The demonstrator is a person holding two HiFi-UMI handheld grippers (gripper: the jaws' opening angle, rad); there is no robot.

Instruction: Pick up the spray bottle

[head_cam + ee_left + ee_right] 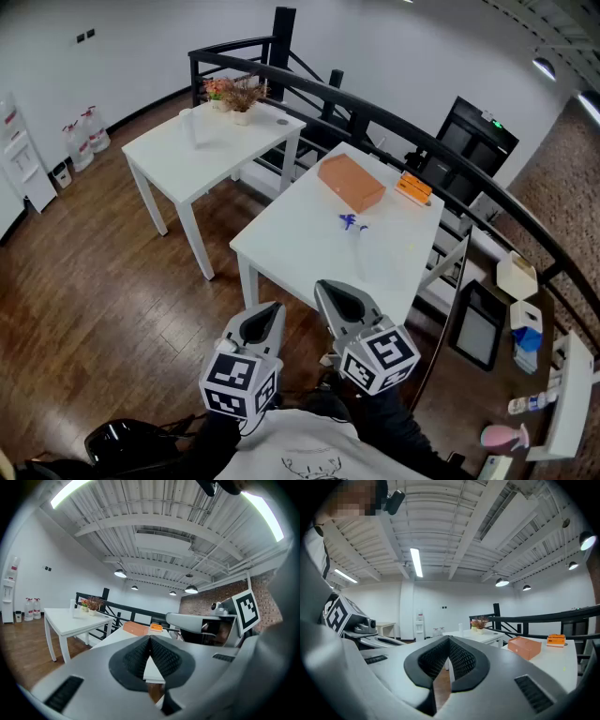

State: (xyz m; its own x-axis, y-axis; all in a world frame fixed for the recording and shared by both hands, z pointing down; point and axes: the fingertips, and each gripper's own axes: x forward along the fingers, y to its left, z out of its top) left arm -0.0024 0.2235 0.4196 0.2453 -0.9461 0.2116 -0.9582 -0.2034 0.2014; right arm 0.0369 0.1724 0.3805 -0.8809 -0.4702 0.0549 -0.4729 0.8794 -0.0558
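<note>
- We haven't started: the spray bottle (pixel 357 232) sits untouched on the worktop (pixel 291 239), twelve o'clock.
- Left gripper (pixel 266 317) and right gripper (pixel 339 298) hang short, jaws clenched, empty.

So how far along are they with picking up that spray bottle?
Done: nothing yet. The spray bottle sits untouched on the table. In hand: nothing. The left gripper and right gripper are both shut and empty, short of the table's near edge. Left: reach over, open, close on the bottle and lift.
</note>
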